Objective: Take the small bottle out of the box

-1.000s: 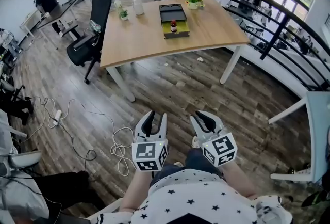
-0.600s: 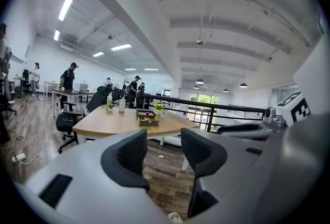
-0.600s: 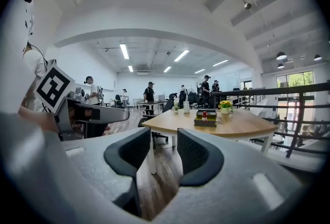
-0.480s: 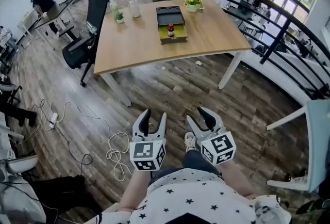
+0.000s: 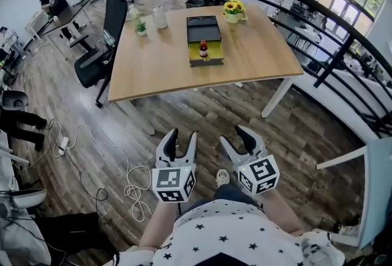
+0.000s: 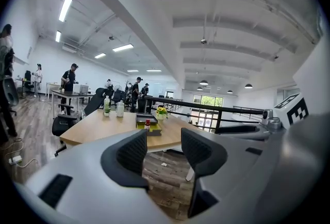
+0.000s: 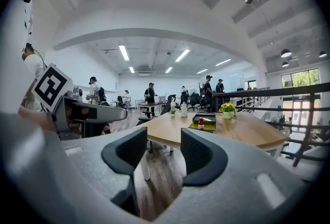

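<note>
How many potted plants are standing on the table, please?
2: yellow flowers beside the box at the far edge, and a small green plant near the far left corner; none seems hidden.

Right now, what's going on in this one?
A person stands on the wood floor, well short of a wooden table, with a gripper in each hand. The left gripper and right gripper have both just been opening their jaws, and both are open with nothing between them. The small red-capped bottle stands upright in the box on the table, untouched.
</note>
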{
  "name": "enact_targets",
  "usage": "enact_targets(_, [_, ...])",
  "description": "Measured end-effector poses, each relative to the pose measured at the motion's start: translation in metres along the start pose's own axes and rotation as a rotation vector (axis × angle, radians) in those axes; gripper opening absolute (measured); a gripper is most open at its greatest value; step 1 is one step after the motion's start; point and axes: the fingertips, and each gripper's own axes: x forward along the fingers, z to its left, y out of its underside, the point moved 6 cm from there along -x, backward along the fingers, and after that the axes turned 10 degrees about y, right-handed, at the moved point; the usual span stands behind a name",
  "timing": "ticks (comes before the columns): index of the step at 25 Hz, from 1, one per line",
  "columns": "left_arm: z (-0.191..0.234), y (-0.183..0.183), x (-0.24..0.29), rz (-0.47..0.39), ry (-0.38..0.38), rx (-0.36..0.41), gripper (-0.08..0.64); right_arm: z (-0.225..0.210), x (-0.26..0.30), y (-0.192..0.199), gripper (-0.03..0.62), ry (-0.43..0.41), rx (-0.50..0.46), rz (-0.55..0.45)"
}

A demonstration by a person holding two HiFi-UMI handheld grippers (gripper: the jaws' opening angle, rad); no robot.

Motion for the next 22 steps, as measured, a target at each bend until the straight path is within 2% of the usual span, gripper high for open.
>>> enact_targets(14, [0.014,-0.028,0.111,-0.032,-0.055,-0.025,0.187,-0.088,0.08,-0.024,0.193,-0.067,-0.032,0.008])
enact_targets(22, [0.012,-0.035,0.158,-0.043,-0.072,-0.034,0.187,-0.127,0.105,-0.028,0.195,-0.101,-0.042,0.008])
